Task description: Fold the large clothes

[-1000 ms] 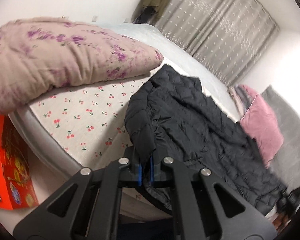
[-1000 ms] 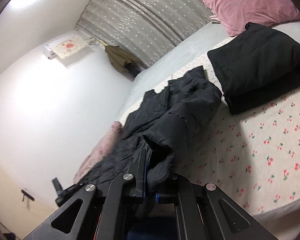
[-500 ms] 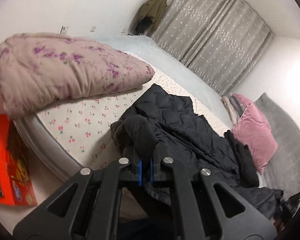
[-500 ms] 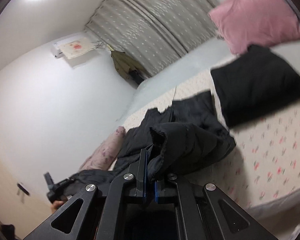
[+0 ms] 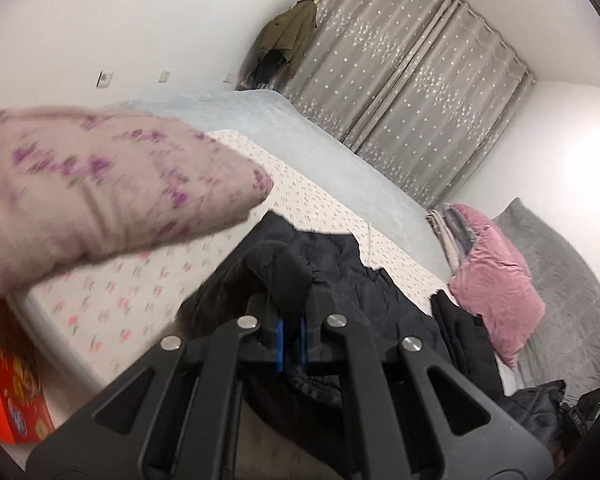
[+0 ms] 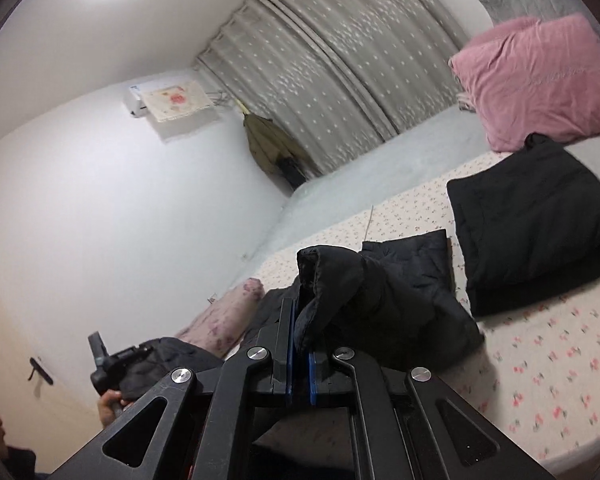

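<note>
A black quilted puffer jacket [image 5: 364,292] lies bunched near the front edge of the bed with the cherry-print sheet [image 5: 112,296]. My left gripper [image 5: 291,332] is shut on a fold of the jacket and holds it up off the sheet. My right gripper [image 6: 300,344] is shut on another part of the same jacket [image 6: 388,304], whose cuff stands up above the fingers. The left gripper with its handle also shows in the right wrist view [image 6: 112,364], held in a hand, low at the left.
A folded black garment [image 6: 536,220] lies on the sheet [image 6: 548,368] right of the jacket. A pink pillow [image 6: 536,80] and grey headboard are beyond it. A floral quilt roll [image 5: 92,192] lies at the left. An orange box [image 5: 8,396] stands beside the bed.
Both grippers have lifted and drawn the jacket toward the bed's front edge, so it has bunched up shorter. The left view has swung, blurring the quilt.
</note>
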`<state>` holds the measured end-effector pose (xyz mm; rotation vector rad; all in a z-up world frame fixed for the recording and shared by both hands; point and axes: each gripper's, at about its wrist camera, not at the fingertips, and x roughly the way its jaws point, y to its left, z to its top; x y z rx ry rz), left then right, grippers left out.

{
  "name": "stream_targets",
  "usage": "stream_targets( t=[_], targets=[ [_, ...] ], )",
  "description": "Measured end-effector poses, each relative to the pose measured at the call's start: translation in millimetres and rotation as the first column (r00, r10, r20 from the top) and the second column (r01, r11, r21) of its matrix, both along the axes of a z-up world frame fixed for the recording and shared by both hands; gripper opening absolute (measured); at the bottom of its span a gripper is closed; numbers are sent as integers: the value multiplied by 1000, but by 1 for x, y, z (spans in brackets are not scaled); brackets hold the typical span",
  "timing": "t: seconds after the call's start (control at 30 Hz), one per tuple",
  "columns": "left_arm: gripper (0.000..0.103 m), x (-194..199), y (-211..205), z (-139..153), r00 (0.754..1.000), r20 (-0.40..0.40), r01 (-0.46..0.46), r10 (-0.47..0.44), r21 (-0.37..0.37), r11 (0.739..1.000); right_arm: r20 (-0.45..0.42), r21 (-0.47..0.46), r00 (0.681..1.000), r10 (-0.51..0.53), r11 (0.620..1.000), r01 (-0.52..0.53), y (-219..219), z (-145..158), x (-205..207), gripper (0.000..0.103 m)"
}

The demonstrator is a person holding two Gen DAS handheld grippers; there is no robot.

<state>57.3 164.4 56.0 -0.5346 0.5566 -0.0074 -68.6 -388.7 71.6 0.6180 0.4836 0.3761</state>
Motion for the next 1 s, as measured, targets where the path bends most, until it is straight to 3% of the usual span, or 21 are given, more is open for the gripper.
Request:
stream_targets(
  t=[0.17, 0.3, 0.4, 0.47, 0.53, 0.63, 0.67, 0.73, 0.83, 0.93, 1.0],
  targets=[
    [9, 101, -7, 21, 1000, -22, 1, -1, 13, 1000, 28, 34, 999, -45, 998, 44, -18, 8, 91, 5],
    [20, 196, -19, 15, 996, -90, 16, -10, 66, 998, -37, -12, 990, -137, 991, 136, -30, -2, 196, 5],
    [29, 271, -21, -11, 987, -158, 41, -34, 43, 998, -130, -14, 970, -207, 978, 207, -42, -32, 278, 7],
    [45, 314, -19, -34, 976, -211, 59, -50, 35, 998, -212, 30, 949, -231, 970, 243, -52, -67, 332, 8],
    [45, 348, -16, -58, 960, -278, 44, -24, 68, 997, -294, 30, 922, -250, 962, 270, -58, -101, 373, 8],
    [44, 361, -7, -83, 940, -341, 49, -29, 51, 997, -472, 23, 844, -254, 953, 301, -71, -157, 418, 8],
    [45, 356, -4, -86, 939, -341, 64, -48, 36, 997, -498, 47, 832, -245, 950, 308, -78, -167, 420, 8],
    [45, 343, -1, -86, 937, -344, 82, -55, 66, 994, -499, 123, 841, -207, 944, 306, -94, -173, 417, 8],
    [51, 321, 11, -84, 934, -354, 92, -47, 112, 990, -445, 145, 874, -193, 948, 283, -114, -155, 404, 10],
    [63, 298, 14, -85, 941, -332, 109, -68, 105, 989, -368, 11, 900, -232, 967, 253, -119, -120, 385, 25],
    [65, 296, 4, -90, 936, -344, 132, -77, 140, 981, -338, -123, 904, -261, 965, 232, -110, -106, 376, 62]
  ],
)
